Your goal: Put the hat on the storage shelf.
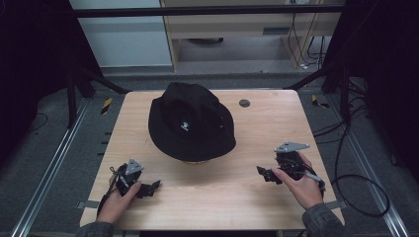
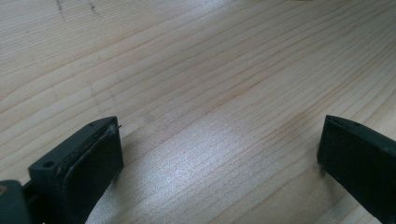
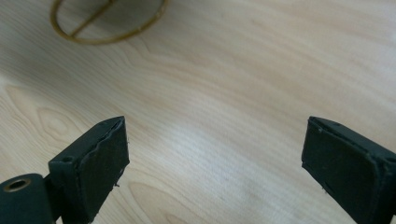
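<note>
Left tool (image 1: 154, 186) and right tool (image 1: 262, 171) rest low, jaws spread wide.

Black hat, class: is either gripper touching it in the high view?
No: the black hat sits mid-table, with the left gripper and right gripper apart from it.

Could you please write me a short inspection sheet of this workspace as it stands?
Surface: pale wood table, bare between the jaws in both gripper views.
Job's things: black hat at the table's middle, sitting on a brown ring stand; neither gripper touches it.
Clutter: one small dark round disc near the far edge.
Grippers: left gripper at the near left, jaws open; right gripper at the near right, jaws open; both held low near the wood, holding nothing.
Cables: black cable looping on the floor at right; more cables by the far right wall.
Surroundings: grey carpet, metal rails either side, black frame, cabinets behind.
</note>
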